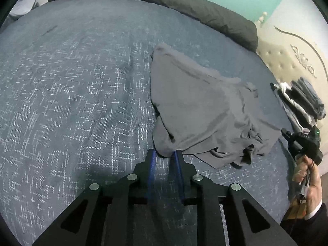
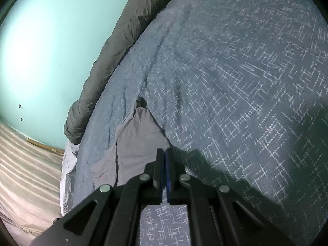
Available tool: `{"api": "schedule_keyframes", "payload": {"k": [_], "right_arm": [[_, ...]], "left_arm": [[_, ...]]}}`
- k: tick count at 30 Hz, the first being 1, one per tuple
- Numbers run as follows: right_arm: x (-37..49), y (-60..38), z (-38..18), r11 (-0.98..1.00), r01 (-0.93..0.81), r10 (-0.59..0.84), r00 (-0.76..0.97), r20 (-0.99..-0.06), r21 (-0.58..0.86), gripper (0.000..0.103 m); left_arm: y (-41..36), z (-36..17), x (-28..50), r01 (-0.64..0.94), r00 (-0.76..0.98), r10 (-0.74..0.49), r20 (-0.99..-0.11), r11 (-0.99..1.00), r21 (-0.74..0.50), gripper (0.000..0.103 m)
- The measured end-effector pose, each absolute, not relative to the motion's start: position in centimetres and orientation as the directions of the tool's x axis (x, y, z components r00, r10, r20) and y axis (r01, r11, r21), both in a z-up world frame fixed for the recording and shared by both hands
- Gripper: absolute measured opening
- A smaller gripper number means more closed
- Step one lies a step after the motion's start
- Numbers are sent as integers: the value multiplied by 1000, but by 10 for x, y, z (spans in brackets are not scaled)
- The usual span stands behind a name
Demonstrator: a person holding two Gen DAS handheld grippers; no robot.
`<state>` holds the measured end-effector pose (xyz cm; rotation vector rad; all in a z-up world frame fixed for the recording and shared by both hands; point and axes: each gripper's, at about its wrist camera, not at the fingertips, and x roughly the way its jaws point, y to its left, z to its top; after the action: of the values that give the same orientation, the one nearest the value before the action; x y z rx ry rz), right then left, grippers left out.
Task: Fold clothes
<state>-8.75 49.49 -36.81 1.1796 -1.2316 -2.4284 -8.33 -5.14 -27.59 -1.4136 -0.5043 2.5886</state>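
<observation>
A grey garment (image 1: 205, 106) lies rumpled on the blue patterned bedspread (image 1: 71, 102). My left gripper (image 1: 165, 153) stands at its near-left corner. The blue pads are a little apart, and the bunched corner of cloth lies between the tips without being pinched. My right gripper (image 2: 165, 153) is shut, its pads together on the garment (image 2: 137, 141), which rises in a tented fold just ahead of the tips. In the left wrist view the right gripper (image 1: 284, 132) is at the garment's far right edge, held by a person's hand (image 1: 309, 176).
A dark grey rolled duvet (image 1: 184, 2) runs along the bed's far side against a teal wall (image 2: 41, 51). Folded clothes (image 1: 303, 100) are stacked by the beige tufted headboard (image 1: 287, 61). Striped floor (image 2: 24, 164) lies below the bed's edge.
</observation>
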Motion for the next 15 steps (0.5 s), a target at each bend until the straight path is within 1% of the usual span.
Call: {"api": "schedule_keyframes", "payload": {"k": [1, 2, 7, 10, 15], "right_arm": [[-88, 495, -368, -643, -185, -469, -672, -573, 743, 1], [-88, 494, -367, -644, -184, -469, -672, -573, 743, 1], [-89, 497, -365, -645, -178, -466, -679, -567, 743, 1], [-88, 501, -365, -643, -180, -464, -682, -566, 744, 1], [-89, 501, -367, -651, -182, -458, -680, -572, 737, 1]], "left_arm": [[-51, -275, -85, 26, -547, 291, -785, -931, -363, 15], [-51, -273, -87, 20, -552, 296, -780, -930, -367, 3], [-60, -249, -78, 1, -618, 328, -714, -909, -418, 2], [-78, -244, -75, 34, -648, 361, -671, -866, -499, 2], [-94, -261, -88, 96, -634, 377, -675, -828, -552, 2]]}}
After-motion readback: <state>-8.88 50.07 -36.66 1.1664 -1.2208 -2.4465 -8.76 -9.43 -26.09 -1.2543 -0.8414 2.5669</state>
